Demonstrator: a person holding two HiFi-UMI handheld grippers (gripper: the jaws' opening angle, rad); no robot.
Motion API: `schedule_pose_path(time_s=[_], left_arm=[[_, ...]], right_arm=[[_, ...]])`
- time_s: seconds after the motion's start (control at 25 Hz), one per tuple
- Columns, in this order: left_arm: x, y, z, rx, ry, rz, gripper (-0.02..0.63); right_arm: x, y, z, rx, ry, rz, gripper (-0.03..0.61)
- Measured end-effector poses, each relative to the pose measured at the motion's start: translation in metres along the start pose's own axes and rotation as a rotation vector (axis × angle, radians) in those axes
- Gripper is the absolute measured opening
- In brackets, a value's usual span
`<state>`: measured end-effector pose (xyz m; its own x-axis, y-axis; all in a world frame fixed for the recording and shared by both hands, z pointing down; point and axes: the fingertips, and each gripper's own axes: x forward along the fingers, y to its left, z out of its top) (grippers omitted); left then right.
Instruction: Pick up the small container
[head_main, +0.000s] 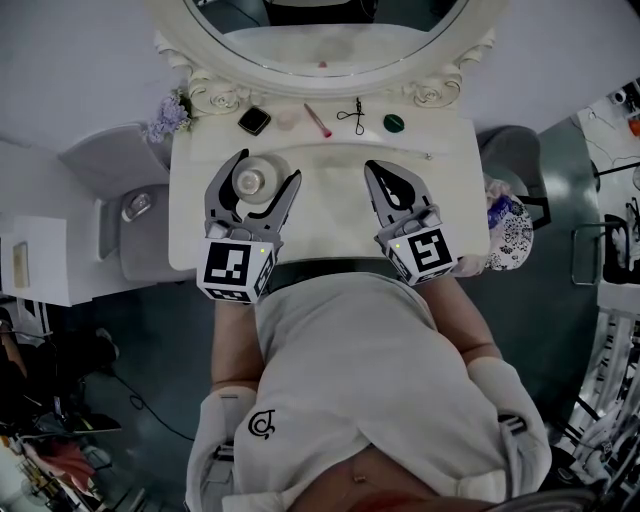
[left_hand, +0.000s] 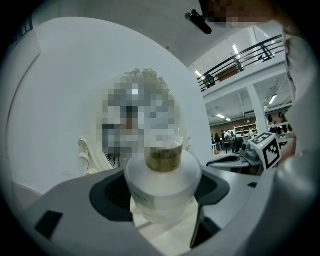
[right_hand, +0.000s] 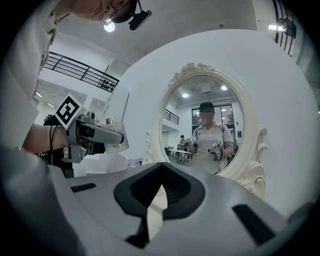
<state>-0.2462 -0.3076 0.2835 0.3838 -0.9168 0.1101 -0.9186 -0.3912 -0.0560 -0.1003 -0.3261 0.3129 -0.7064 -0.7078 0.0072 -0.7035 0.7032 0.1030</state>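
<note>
The small container (head_main: 250, 182) is a round white jar with a dull gold cap, on the white vanity table (head_main: 190, 215). My left gripper (head_main: 266, 168) straddles it. In the left gripper view the container (left_hand: 162, 175) fills the gap and both pads touch its sides. Whether it is lifted off the table I cannot tell. My right gripper (head_main: 373, 167) hovers over the table's right half, shut, with nothing in it. The right gripper view shows its jaws (right_hand: 160, 192) meeting, and the left gripper (right_hand: 100, 135) with the container (right_hand: 111, 121) off to the left.
Along the back of the table, under the oval mirror (head_main: 320, 55), lie a black compact (head_main: 254, 121), a pink stick (head_main: 318, 120), a metal eyelash curler (head_main: 352, 115) and a green lid (head_main: 394, 123). Purple flowers (head_main: 168, 116) stand at the back left corner. A grey chair (head_main: 115, 170) is on the left.
</note>
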Motion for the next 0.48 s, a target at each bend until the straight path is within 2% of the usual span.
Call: schedule_pose_path(time_s=[0.28,0.48], left_arm=[[0.0028,-0.008,-0.0028,-0.002,0.005,-0.016,0.351],[0.0034,-0.0106,-0.0052,-0.007,0.006,-0.021,0.351]], right_arm=[[-0.0034,-0.0012,-0.0051,0.014,0.006,-0.015,0.005],[-0.0051,0.0009,-0.0014,-0.014,0.0,-0.012,0.005]])
